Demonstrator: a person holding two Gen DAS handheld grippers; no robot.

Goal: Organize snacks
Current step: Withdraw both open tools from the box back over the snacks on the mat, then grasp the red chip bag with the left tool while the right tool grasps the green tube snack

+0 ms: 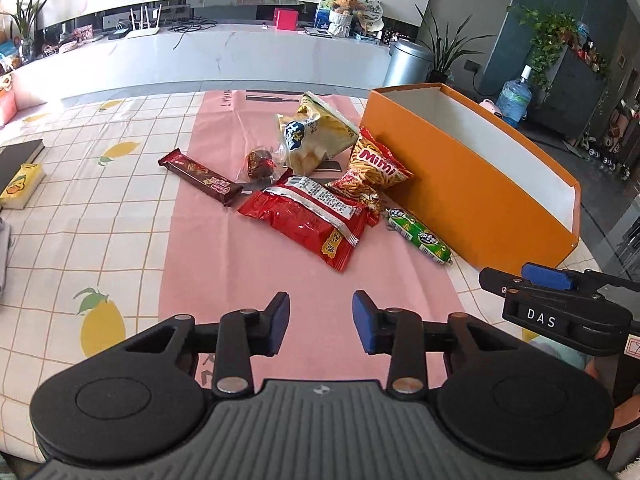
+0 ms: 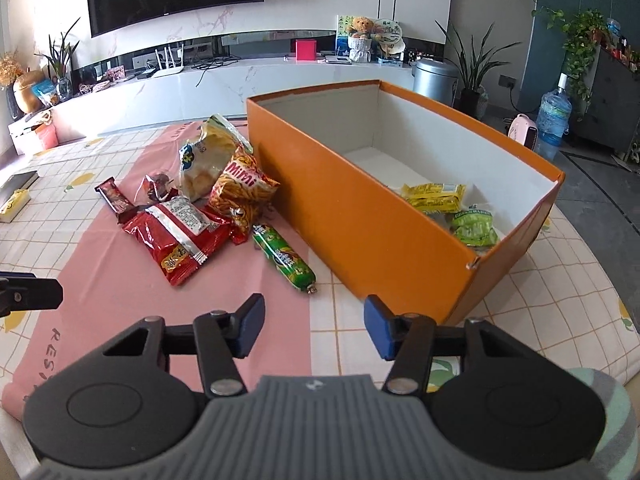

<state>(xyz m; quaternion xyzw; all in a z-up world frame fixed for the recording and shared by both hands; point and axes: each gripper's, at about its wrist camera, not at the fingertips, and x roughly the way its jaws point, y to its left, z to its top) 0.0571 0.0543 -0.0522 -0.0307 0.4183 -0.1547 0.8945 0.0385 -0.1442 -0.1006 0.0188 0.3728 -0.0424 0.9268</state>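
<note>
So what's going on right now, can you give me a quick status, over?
Left gripper and right gripper open, holding nothing. Two packets in orange box; six snacks outside, green sausage nearest. Nothing blocking.

Glossy red snack bag (image 1: pixel 306 224), matt orange box (image 2: pixel 360 216)

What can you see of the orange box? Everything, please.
The orange box is a long, open-topped rectangular box, apparently cardboard, orange outside and white inside. It stands upright on the checked lemon-print cloth, beside the pink mat. Inside, near the closer end, lie a yellow snack packet and a green snack packet; the far end is bare. The Mimi snack bag leans at its outer long side. Neither gripper touches it.
</note>
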